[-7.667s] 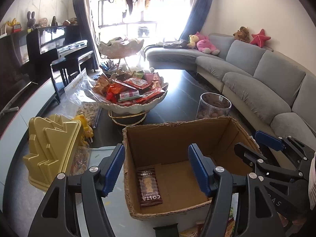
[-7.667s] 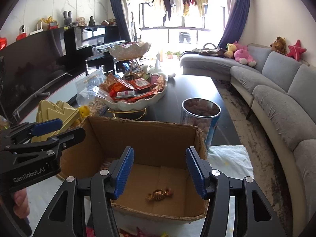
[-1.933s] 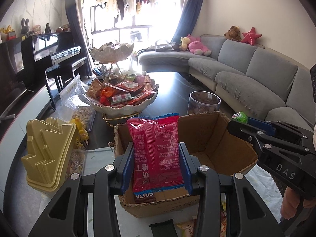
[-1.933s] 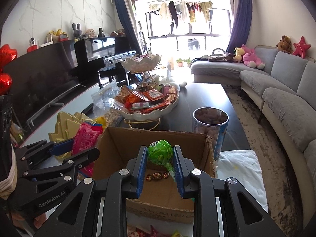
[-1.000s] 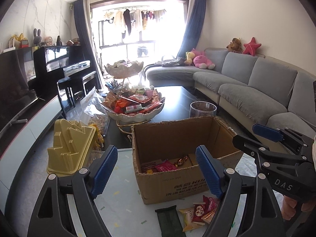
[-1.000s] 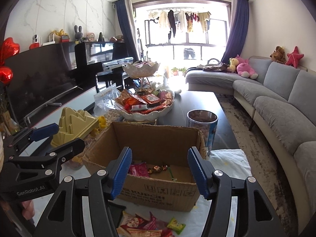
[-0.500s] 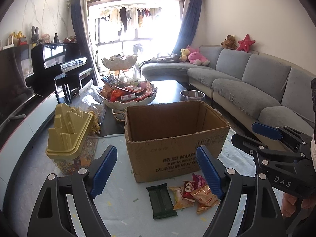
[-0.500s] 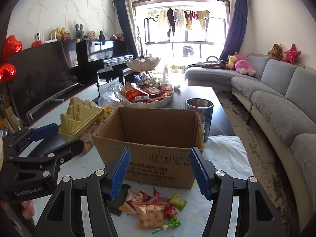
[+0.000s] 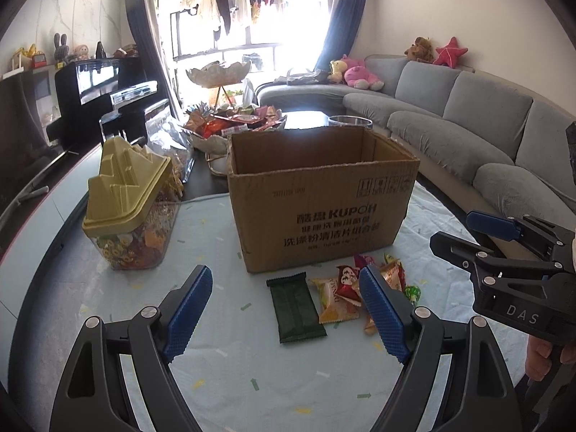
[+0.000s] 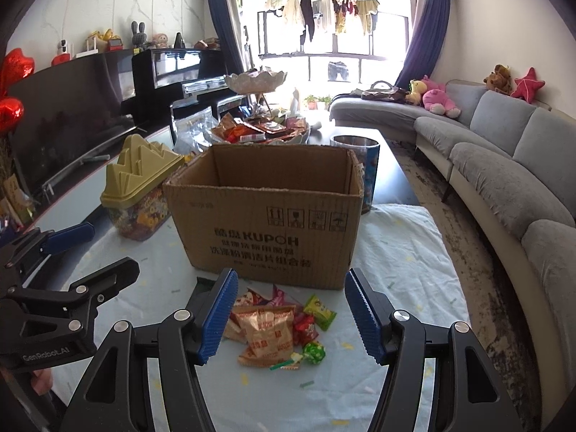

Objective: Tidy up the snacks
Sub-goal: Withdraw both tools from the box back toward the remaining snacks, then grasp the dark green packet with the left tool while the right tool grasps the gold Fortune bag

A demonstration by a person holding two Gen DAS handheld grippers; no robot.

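An open cardboard box [image 9: 324, 208] [image 10: 270, 223] stands on the pale tablecloth. In front of it lies a small heap of wrapped snacks [image 10: 277, 324] [image 9: 356, 291], with a dark green packet [image 9: 297, 306] at its left and a green lollipop [image 10: 313, 352] at its near edge. My left gripper [image 9: 284, 313] hovers open, low over the cloth, with the green packet between its blue pads. Over the heap hangs my right gripper [image 10: 289, 313], also open and holding nothing. Each gripper shows at the side of the other's view.
A clear candy jar with a gold lid [image 9: 133, 208] stands left of the box. Behind the box are a white bowl of snacks [image 10: 262, 129] on a stand and a round tin [image 10: 360, 172]. A grey sofa [image 10: 504, 165] runs along the right.
Both grippers have sunk and pulled back from above the box toward the snack heap in front of it. The box now shows from its front side, and the heap is closer and larger.
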